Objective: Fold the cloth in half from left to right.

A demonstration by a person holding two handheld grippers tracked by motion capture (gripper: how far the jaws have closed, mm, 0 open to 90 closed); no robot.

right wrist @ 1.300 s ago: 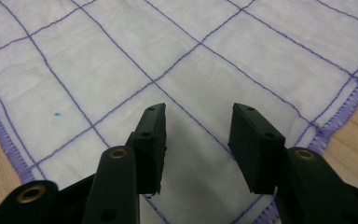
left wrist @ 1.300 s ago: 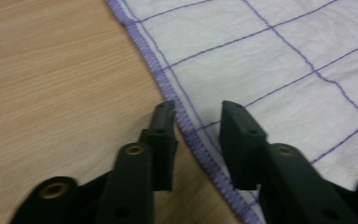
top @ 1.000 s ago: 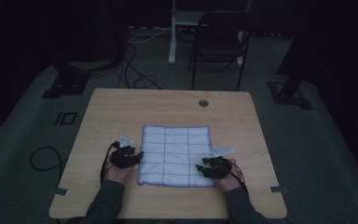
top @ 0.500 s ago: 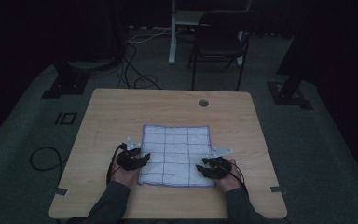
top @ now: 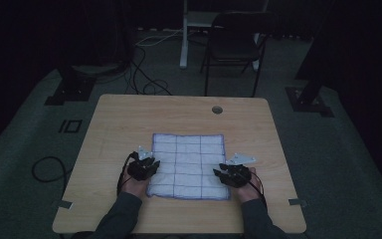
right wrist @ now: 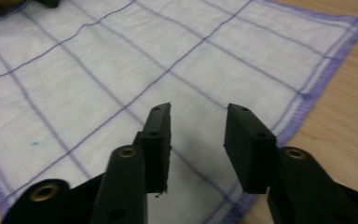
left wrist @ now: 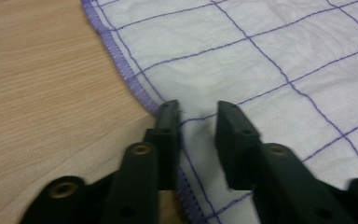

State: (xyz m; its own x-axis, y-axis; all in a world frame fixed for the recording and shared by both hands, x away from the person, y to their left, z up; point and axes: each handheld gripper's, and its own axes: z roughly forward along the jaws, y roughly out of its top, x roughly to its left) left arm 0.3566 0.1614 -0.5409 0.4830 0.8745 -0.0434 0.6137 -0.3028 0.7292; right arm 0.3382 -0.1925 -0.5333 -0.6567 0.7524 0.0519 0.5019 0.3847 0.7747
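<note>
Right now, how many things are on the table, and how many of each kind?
Cloths, white with purple lines: 1, the cloth
Grippers, black: 2, the left gripper and the right gripper
Total: 3 things on the table

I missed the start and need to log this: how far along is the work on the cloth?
Done: the checked cloth lies flat, unfolded. In hand: the left tool and right tool sit at its near side edges, jaws just closing, nothing pinched yet. Left: gripping and any folding.
</note>
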